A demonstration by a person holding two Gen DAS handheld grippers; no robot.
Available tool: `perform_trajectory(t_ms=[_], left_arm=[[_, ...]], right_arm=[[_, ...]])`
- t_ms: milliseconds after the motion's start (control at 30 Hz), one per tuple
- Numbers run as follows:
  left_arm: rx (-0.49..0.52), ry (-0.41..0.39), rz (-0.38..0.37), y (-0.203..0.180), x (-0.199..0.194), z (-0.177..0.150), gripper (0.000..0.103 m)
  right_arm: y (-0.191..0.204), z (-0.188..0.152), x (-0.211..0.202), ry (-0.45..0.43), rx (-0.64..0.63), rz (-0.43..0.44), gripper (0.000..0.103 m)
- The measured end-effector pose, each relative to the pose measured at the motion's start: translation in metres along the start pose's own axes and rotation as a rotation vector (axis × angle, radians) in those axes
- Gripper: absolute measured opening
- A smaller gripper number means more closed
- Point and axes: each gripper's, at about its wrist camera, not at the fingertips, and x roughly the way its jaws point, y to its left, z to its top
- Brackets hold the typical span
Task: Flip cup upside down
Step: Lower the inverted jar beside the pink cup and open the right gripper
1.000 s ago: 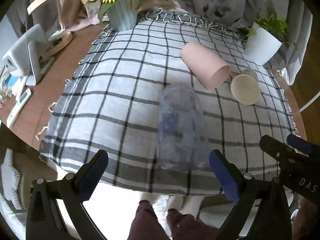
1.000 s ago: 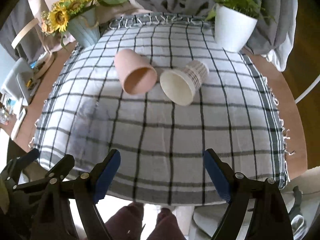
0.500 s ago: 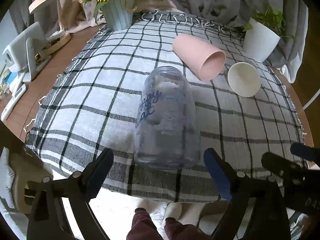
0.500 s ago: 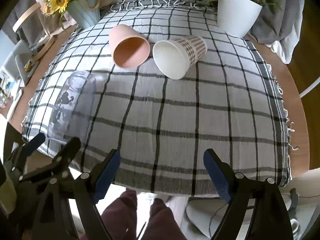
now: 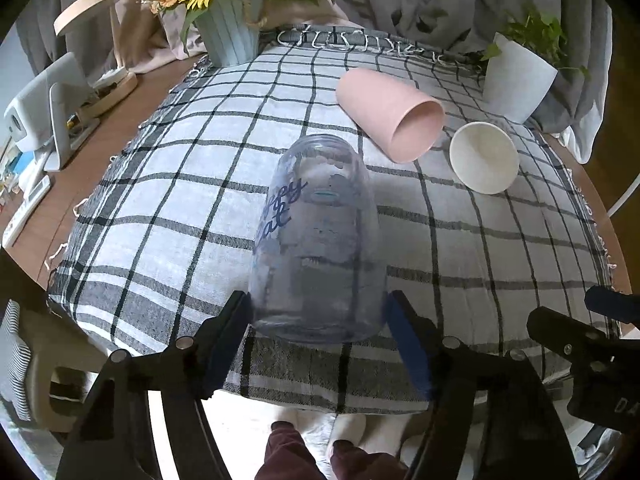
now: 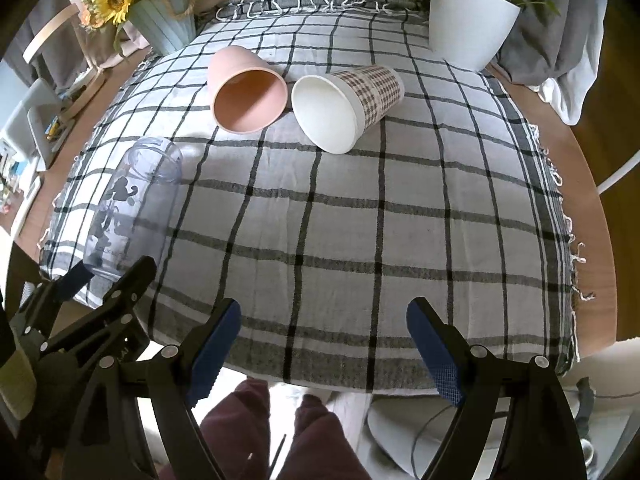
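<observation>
Left gripper [image 5: 318,322] closed against clear cup's [image 5: 318,236] base, mouth toward 12 o'clock, right gripper [image 6: 324,344] wide open, empty, pink cup [image 6: 248,90] at 11 o'clock.

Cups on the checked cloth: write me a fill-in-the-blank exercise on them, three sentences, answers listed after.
1. The clear plastic cup with blue lettering lies on its side between the fingers of the ____ gripper.
2. The cup lying beside the pink cup, mouth toward the camera, has a ____ outer pattern; it is the paper cup.
3. The right gripper is open and holds ____.

Missing words: left; checked; nothing
</observation>
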Motion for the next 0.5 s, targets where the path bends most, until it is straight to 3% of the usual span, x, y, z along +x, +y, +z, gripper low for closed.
perform_trajectory(t_ms=[500], left_arm=[[0.006, -0.019, 0.015, 0.004, -0.025, 0.052, 0.070]], right_arm=[[-0.003, 0.025, -0.014, -0.050, 0.065, 0.076, 0.085]])
